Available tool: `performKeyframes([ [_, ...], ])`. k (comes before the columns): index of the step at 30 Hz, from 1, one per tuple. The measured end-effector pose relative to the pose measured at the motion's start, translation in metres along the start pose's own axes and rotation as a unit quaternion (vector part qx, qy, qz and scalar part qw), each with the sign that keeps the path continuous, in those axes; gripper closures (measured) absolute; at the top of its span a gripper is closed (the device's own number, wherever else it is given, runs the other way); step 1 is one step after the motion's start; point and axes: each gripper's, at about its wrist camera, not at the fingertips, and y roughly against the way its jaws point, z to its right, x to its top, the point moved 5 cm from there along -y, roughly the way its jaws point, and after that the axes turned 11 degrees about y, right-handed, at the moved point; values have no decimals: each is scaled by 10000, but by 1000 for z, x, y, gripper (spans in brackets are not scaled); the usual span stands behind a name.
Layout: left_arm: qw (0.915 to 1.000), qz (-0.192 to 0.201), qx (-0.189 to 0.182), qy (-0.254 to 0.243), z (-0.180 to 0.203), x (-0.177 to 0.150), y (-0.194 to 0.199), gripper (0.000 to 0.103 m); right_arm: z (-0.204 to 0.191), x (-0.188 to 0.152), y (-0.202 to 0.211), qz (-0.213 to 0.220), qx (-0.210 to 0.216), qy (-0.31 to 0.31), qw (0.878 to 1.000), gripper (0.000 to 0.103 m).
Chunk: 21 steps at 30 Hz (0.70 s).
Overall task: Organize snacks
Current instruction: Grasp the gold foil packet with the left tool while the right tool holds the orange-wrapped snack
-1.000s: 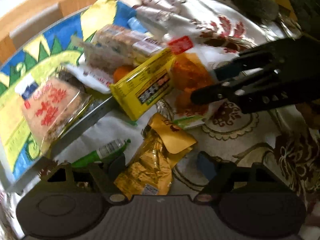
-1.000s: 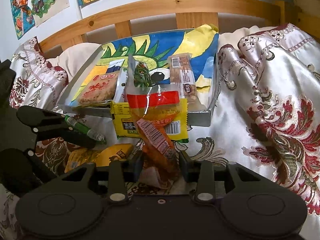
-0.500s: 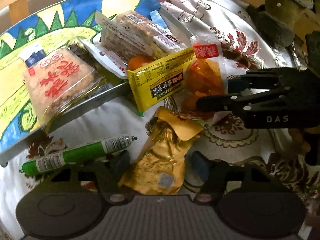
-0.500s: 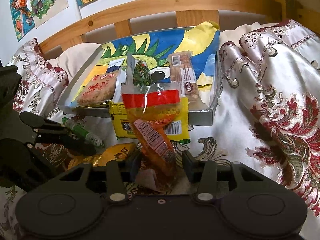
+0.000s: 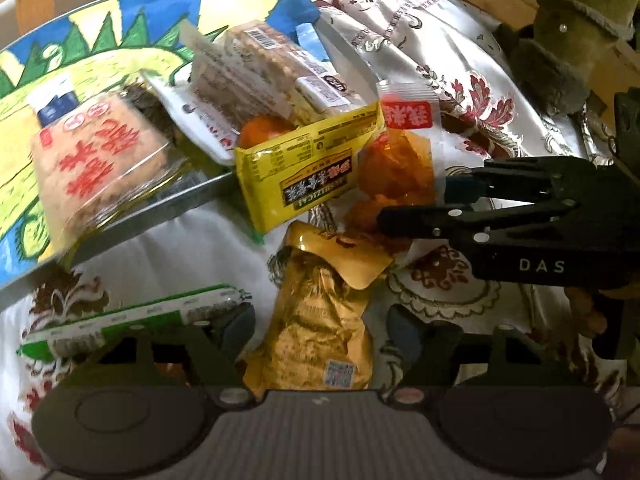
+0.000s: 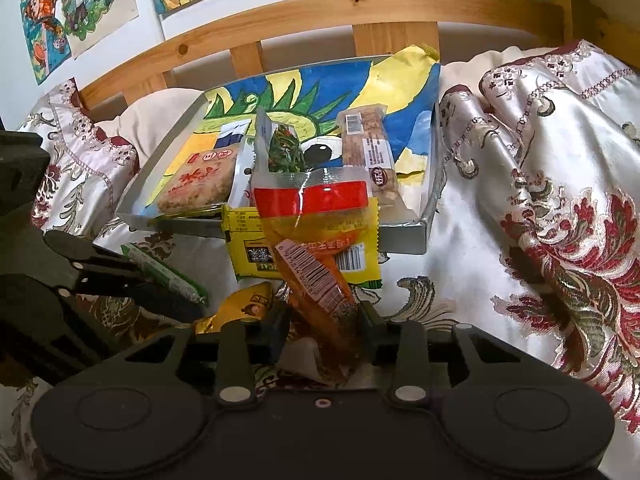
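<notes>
In the left wrist view my left gripper (image 5: 322, 320) points down at a gold foil packet (image 5: 320, 312) lying on the bedspread. Its jaws are opening; the packet lies between the fingers with gaps on both sides. A green sausage stick (image 5: 132, 320) lies beside the left finger. My right gripper (image 6: 324, 320) is closing on the lower end of an orange packet (image 6: 316, 264) with a red band, and its pads press on it. The packet leans against a yellow packet (image 6: 252, 248) that hangs over the front wall of the grey tray (image 6: 404, 236).
The tray is lined with a colourful drawing and holds a rice cracker packet (image 5: 100, 160), a nut bar (image 5: 272, 68) and a green vegetable pouch (image 6: 284, 148). A wooden headboard (image 6: 320, 12) stands behind it. Folded satin bedding (image 6: 560, 200) rises on the right.
The left gripper has rolled, so the tray and the green stick sit more level in its view. Its fingers stay around the gold packet. The right gripper still holds the orange packet in place.
</notes>
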Motion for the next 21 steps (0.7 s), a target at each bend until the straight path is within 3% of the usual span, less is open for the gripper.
performKeyframes([
  [2, 10000, 4, 9, 8, -1, 2, -2, 26, 0, 0, -1, -3, 20, -31, 10000, 63],
  [7, 10000, 35, -13, 88, -2, 0, 1, 47, -2, 0, 0, 3, -7, 24, 10000, 64],
  [9, 9998, 26, -72, 187, -2, -2, 6, 50, -3, 1, 0, 6, -3, 67, 10000, 65],
  [21, 9926, 278, -277, 1148, -6, -30, 38, 53, -10, 5, 7, 97, -28, 281, 9996, 66],
])
